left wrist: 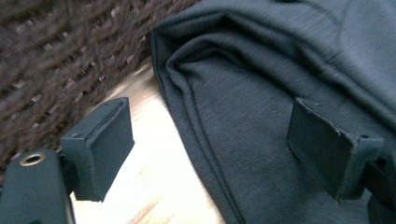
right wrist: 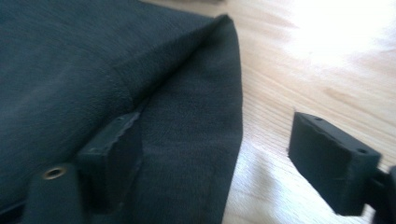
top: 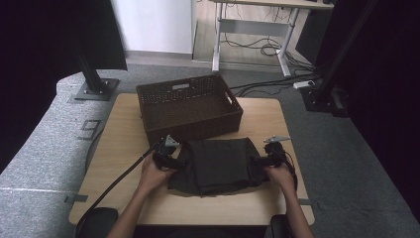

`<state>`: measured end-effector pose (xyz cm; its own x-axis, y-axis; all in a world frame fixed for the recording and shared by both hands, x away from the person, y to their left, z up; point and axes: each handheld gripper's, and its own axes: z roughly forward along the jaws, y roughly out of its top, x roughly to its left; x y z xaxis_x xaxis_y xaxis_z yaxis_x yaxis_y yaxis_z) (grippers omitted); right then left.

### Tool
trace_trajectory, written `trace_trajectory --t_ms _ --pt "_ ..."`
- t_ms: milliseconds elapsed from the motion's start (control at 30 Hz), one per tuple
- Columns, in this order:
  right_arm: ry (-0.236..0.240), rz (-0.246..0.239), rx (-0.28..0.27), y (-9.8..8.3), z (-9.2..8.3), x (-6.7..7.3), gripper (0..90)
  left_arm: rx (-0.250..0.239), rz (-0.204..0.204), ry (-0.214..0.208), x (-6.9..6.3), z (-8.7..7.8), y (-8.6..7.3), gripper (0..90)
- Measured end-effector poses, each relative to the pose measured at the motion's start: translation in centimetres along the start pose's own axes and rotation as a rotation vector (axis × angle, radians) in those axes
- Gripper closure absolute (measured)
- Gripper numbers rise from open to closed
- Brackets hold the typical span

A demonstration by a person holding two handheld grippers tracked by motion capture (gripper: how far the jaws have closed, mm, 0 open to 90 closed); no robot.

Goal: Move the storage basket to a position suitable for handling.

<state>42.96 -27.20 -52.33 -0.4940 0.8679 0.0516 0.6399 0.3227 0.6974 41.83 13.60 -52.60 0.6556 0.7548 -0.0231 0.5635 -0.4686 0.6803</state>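
On the near half of the table: a folded dark garment (top: 218, 166) lies flat, just in front of the brown wicker basket (top: 190, 106).
Left gripper (top: 171, 161): at the garment's left edge; its own view shows the jaws apart, one above bare wood beside the basket's weave (left wrist: 51, 60), the other over the cloth (left wrist: 261, 93), whose edge runs between them. Released, nothing pinched.
Right gripper (top: 262, 161): at the garment's right edge; its own view shows one jaw over the cloth (right wrist: 93, 70), the other above bare wood, the folded edge between them. Released too.
High view alone: both forearms reach in from the near side, a hand on each tool, cables trailing back.
Table (top: 124, 148): light wood with rounded corners.
Room: grey carpet, black stands at the far left and right, a desk frame with loose cables far behind.
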Motion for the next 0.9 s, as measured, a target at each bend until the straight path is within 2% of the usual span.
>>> trace_trajectory --t_ms 67,167,267,300,333,433,567,767,800,900 --pt "-0.002 -0.001 0.014 -0.1 0.8 0.0 22.0 0.012 0.008 0.014 0.0 0.5 -0.2 15.1" --pt "0.005 0.002 0.019 -0.3 1.6 0.0 26.8 0.025 0.011 -0.001 0.0 1.0 -0.5 18.3" --pt "0.024 0.001 0.021 -0.5 1.8 0.1 35.5 0.016 0.003 -0.031 0.0 1.3 -0.7 31.2" --pt "0.038 0.006 0.023 -0.5 1.8 0.1 39.6 0.012 -0.004 -0.047 0.1 1.3 -0.7 39.2" --pt "0.044 0.009 0.025 -0.5 1.8 0.1 41.3 0.004 -0.005 -0.048 0.1 1.3 -0.8 44.0" --pt "0.076 0.030 0.029 -0.6 1.7 0.4 53.4 -0.008 0.000 -0.038 0.0 1.2 -1.0 55.6" --pt "0.089 0.029 0.033 -0.7 1.6 0.9 62.8 -0.011 0.002 -0.044 0.0 0.9 -1.2 63.6" --pt "0.108 0.001 0.042 -1.1 1.3 1.9 63.0 -0.016 -0.006 -0.047 0.1 0.3 -2.0 67.0" --pt "0.115 -0.016 0.045 -1.3 1.1 2.4 61.6 -0.013 -0.006 -0.048 0.1 0.1 -2.2 67.0" --pt "0.122 -0.032 0.047 -1.5 1.0 2.9 59.7 -0.005 -0.005 -0.047 0.2 -0.5 -2.6 67.0"
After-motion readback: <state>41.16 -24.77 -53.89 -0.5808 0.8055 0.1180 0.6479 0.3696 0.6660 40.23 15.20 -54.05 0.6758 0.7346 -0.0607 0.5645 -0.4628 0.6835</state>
